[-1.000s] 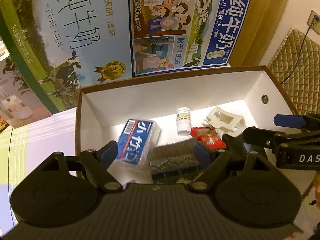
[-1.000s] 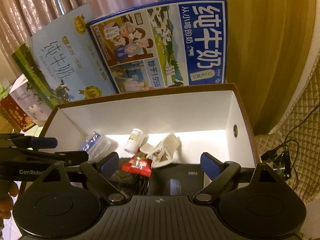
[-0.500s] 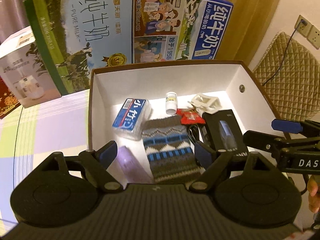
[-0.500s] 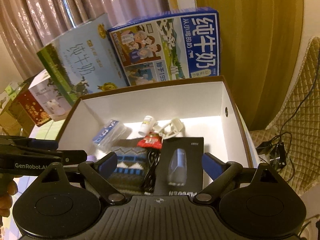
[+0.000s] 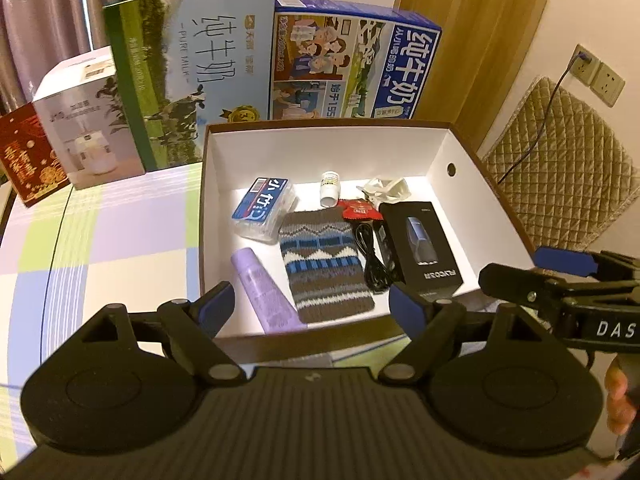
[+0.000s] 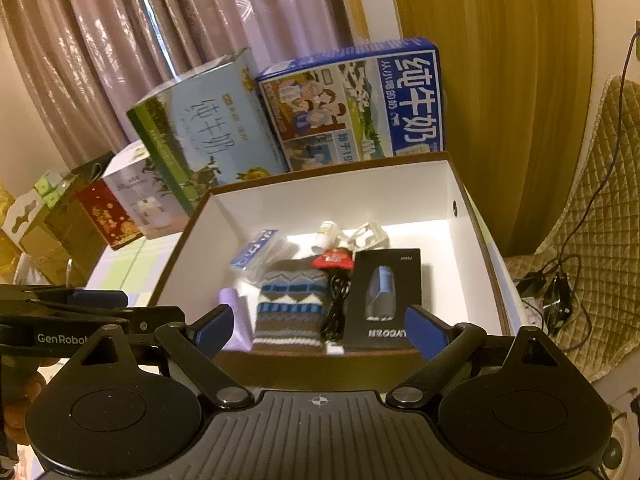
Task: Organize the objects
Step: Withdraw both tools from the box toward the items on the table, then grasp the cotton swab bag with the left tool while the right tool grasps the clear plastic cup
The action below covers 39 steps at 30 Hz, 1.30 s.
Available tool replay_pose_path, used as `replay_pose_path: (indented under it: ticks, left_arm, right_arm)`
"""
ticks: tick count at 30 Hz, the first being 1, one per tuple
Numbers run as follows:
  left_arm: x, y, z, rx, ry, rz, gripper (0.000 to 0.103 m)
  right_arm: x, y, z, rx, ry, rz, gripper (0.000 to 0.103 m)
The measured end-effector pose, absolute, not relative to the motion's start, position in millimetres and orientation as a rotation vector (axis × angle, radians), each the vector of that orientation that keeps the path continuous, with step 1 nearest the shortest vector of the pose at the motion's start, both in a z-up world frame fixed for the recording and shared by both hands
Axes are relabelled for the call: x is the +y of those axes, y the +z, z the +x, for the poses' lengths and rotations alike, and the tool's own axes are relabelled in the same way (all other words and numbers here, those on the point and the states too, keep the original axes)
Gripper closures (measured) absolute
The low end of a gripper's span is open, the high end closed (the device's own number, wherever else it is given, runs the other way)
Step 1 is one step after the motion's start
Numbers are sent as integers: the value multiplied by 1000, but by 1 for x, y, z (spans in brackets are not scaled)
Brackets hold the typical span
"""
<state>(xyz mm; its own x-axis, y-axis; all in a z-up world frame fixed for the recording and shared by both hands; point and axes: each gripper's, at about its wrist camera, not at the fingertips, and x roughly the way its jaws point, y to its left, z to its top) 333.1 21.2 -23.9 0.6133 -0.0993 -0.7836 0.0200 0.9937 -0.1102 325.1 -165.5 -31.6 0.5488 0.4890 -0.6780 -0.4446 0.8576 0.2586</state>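
Left wrist view: a checked tablecloth point(image 5: 100, 240) fills the left, curtains point(image 6: 120, 60) hang upper left. 2 milk cartons point(image 5: 352, 68) stand behind the open box point(image 5: 480, 184) at centre, which holds a knitted pouch point(image 5: 324, 264), black package point(image 5: 424, 244), purple tube point(image 5: 264, 288) and small bottle point(image 5: 330, 188). The left gripper point(image 5: 316, 308) and right gripper point(image 6: 320, 328) are spread wide, empty, at the box's near rim.

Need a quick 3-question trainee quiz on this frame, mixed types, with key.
1. True or false: the left gripper is holding the purple tube.
2. What lies between the knitted pouch and the black box? A) coiled black cable B) white bottle C) white clip
3. Fill in: every loose item lies inside the white ___.

Key: 1 false, both grippers are open and empty; 2 A; 3 box.
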Motion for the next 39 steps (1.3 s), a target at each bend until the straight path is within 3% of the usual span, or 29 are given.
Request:
replay_pose_path:
  ticks: [23, 39]
  left_arm:
    - [21, 1, 237, 886, -51, -129, 22]
    - [35, -29, 191, 976, 12, -149, 22]
  right_arm:
    - [-183, -20, 243, 828, 586, 61, 13]
    - [-174, -50, 207, 930, 628, 39, 13]
